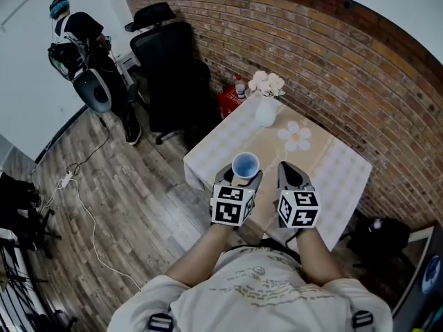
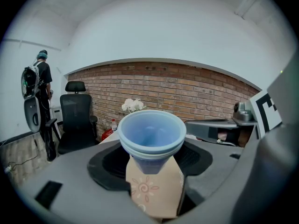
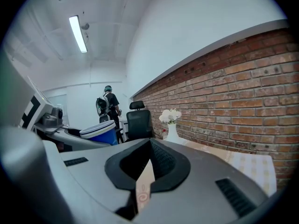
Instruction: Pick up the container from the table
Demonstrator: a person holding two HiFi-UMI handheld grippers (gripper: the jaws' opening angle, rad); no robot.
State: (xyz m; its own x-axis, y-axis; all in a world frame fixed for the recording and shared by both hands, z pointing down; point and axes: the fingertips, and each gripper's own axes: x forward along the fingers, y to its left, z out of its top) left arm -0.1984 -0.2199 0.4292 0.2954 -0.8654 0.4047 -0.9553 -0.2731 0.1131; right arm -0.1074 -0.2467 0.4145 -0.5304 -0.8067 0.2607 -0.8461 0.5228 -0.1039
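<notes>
While the left gripper [image 1: 239, 179] clamps the cup [image 1: 246, 164], seemingly clear of the table [image 1: 346, 173], the right gripper [image 1: 290, 171] sits closed, empty.

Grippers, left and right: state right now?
Left gripper: closed on the light blue plastic cup.
Right gripper: jaws together, nothing between them.

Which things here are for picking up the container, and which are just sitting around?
For the job:
blue cup
left gripper, shut on the cup
table

Just sitting around:
right gripper, shut and empty
white vase of flowers
flower-shaped mat
black office chair
person by the far wall
</notes>
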